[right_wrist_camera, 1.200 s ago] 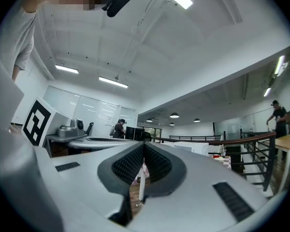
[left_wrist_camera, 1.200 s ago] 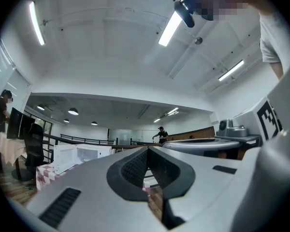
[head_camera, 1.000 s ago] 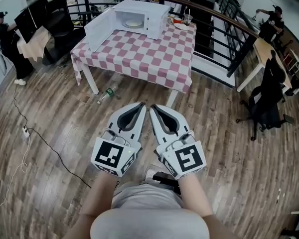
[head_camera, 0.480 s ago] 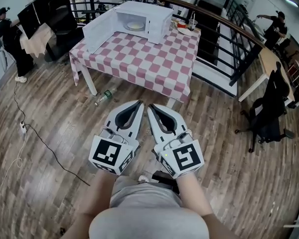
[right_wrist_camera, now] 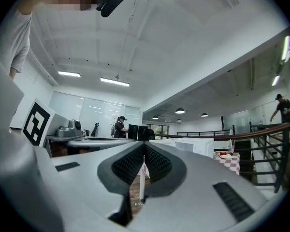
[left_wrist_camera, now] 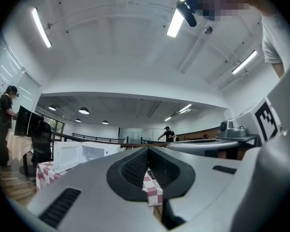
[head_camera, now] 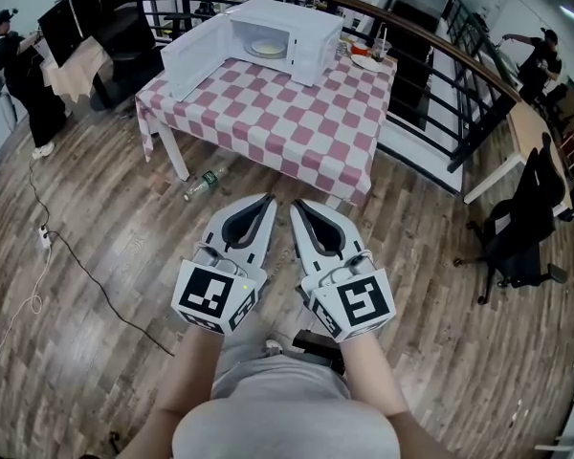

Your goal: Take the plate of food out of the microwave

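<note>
The plate of food (head_camera: 266,48) sits inside the microwave (head_camera: 301,51), its door open for access. Well short of the microwave, the left gripper (head_camera: 265,201) and right gripper (head_camera: 298,205) are pressed together and empty, likely just an approach carry.

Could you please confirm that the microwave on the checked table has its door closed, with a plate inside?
Not quite: the door of the microwave stands open, swung out to the side, as the head view shows. The microwave does sit on the checked table, with the plate inside.
</note>
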`<state>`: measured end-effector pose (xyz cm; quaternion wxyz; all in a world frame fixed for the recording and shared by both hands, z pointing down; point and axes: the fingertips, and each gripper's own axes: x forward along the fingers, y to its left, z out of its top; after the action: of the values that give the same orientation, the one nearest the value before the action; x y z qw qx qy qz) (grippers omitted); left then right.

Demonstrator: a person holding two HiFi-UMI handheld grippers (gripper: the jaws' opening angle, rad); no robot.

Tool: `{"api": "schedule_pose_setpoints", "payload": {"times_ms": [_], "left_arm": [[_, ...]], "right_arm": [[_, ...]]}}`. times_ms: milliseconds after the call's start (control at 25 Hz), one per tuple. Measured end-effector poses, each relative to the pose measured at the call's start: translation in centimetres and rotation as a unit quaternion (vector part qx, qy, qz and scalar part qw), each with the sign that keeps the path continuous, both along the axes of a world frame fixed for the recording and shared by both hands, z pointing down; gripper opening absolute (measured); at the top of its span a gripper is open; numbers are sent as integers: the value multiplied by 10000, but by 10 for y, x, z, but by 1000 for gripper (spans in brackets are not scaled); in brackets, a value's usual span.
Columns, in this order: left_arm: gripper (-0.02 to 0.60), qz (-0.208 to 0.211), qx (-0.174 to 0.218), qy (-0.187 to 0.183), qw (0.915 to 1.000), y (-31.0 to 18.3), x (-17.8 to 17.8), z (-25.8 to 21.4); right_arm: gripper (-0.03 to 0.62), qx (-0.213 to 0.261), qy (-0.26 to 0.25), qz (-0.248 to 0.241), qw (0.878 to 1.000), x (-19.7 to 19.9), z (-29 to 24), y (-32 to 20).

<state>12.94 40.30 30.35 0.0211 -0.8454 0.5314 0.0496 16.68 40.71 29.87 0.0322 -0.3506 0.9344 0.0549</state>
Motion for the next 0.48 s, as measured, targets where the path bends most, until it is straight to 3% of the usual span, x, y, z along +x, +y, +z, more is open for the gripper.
{"api": "schedule_pose_setpoints", "payload": {"times_ms": [480], "left_arm": [[2, -12, -100, -29, 9999, -70, -25, 5]], "right_arm": [[26, -191, -66, 35, 9998, -21, 12, -62]]}}
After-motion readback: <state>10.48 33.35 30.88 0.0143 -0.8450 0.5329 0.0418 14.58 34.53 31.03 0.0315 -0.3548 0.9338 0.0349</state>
